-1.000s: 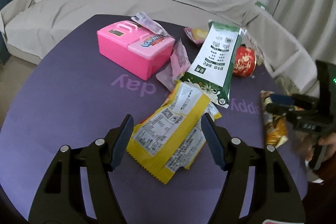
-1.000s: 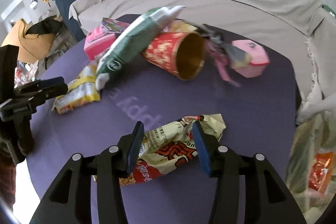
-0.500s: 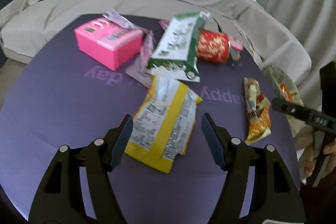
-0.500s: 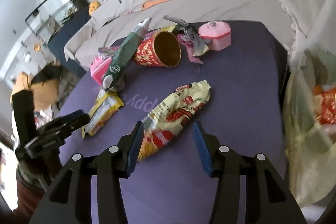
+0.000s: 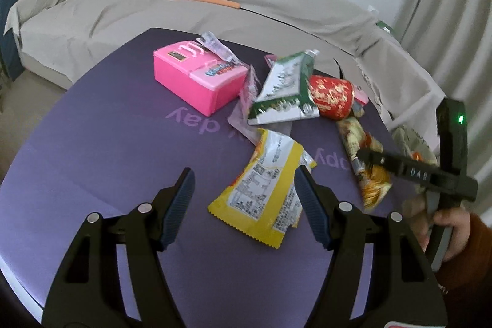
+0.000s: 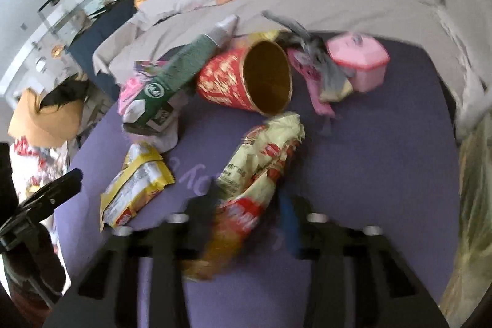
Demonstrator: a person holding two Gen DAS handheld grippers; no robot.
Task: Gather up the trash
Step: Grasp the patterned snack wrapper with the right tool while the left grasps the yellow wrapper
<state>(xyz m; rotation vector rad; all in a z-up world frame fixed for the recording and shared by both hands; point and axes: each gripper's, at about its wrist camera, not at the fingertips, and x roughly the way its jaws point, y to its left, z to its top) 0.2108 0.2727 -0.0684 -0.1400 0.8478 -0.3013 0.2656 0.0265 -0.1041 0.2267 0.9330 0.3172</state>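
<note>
Since a second ago, your right gripper (image 6: 249,214) has been closing its fingers on the red-and-cream snack bag (image 6: 261,162) lying on the purple worktop (image 5: 92,143); your left gripper (image 5: 246,205) stays spread, empty, over the yellow wrapper (image 5: 264,192).

Lying flat on purple table (image 5: 92,149): yellow wrapper (image 5: 264,189), printed side up. Leaning on red cup (image 6: 246,79), tipped sideways: green-and-white packet (image 5: 283,88). Stretching below cup mouth: crumpled cream-and-red snack bag (image 6: 261,162).
</note>
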